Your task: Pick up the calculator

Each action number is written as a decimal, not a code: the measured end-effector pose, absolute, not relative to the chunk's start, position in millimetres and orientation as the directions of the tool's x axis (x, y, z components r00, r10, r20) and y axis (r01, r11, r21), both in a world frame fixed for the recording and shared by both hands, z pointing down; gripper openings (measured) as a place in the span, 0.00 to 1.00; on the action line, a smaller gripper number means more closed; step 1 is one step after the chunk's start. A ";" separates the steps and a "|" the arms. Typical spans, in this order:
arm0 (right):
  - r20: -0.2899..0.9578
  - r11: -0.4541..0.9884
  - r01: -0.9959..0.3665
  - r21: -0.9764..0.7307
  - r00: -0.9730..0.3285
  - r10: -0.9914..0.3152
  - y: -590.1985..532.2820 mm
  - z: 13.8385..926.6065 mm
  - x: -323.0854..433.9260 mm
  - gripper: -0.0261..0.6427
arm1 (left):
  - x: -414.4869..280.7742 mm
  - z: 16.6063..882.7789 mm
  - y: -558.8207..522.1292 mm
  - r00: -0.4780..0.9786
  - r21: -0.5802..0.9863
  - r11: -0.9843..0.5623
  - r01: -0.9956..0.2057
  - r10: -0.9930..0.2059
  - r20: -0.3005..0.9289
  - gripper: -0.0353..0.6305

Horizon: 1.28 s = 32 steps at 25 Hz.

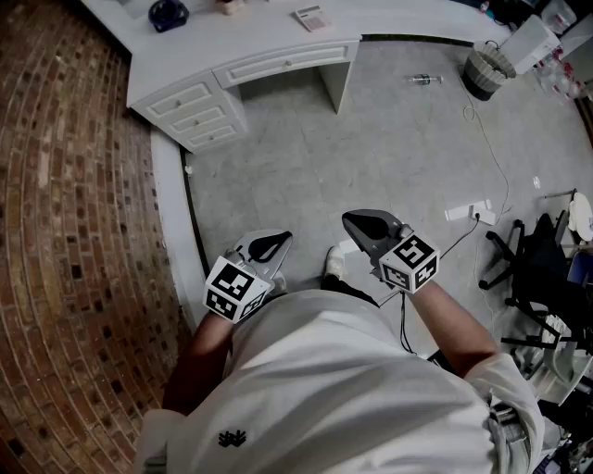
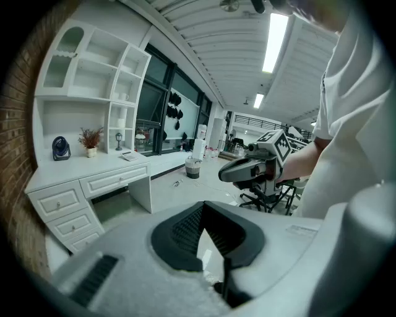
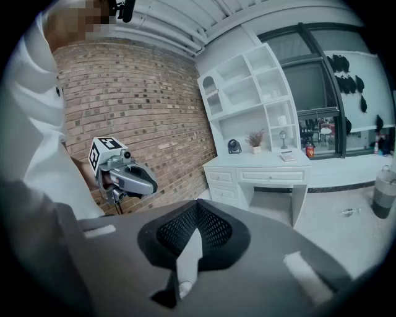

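The calculator (image 1: 312,18) lies flat on the white desk (image 1: 250,42) at the far side of the room, small and pale with dark keys; it also shows in the left gripper view as the calculator (image 2: 129,156) and in the right gripper view as the calculator (image 3: 288,157). Both grippers hover close to the person's body, far from the desk. My left gripper (image 1: 269,245) is shut with nothing in it, and its jaws meet at a point in my left gripper (image 2: 204,207). My right gripper (image 1: 366,224) is likewise shut and empty, as in my right gripper (image 3: 198,207).
A dark fan (image 1: 168,13) stands on the desk's left end above a drawer stack (image 1: 199,116). A waste basket (image 1: 488,67), a power strip (image 1: 468,212) with cable and an office chair (image 1: 533,268) stand on the grey floor at right. A brick wall (image 1: 65,204) runs along the left.
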State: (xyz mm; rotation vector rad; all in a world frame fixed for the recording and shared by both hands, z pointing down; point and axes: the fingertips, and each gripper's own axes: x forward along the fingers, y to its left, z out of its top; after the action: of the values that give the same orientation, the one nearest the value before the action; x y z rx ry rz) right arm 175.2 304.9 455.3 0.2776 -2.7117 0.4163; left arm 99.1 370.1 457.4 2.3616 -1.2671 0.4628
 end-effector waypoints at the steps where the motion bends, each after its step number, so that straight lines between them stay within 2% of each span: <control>1: 0.398 0.936 -0.246 -0.252 -0.908 -0.132 312.5 455.5 165.2 0.05 | 88.9 457.7 377.4 0.530 0.208 -0.495 -0.844 -0.705 0.472 0.06; 13: 0.403 0.922 -0.267 -0.279 -0.904 -0.140 369.0 462.2 68.4 0.05 | -10.2 460.0 429.1 0.543 0.230 -0.494 -0.838 -0.721 0.431 0.07; 18: 0.422 0.916 -0.283 -0.285 -0.895 -0.145 370.6 467.6 49.0 0.05 | -45.3 466.7 419.7 0.538 0.269 -0.466 -0.843 -0.733 0.416 0.21; 22: 0.419 0.915 -0.286 -0.286 -0.896 -0.150 344.9 468.0 39.0 0.06 | -67.8 471.9 384.2 0.538 0.286 -0.456 -0.843 -0.739 0.406 0.28; 32: 0.417 0.925 -0.270 -0.269 -0.898 -0.141 204.2 476.5 9.8 0.06 | -109.4 467.2 223.6 0.526 0.271 -0.451 -0.851 -0.735 0.429 0.29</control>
State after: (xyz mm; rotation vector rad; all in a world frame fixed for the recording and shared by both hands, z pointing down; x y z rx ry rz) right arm 9.8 204.2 476.5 0.2992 -2.6864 0.4533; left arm -109.4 223.6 467.2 2.3163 -1.2937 0.3447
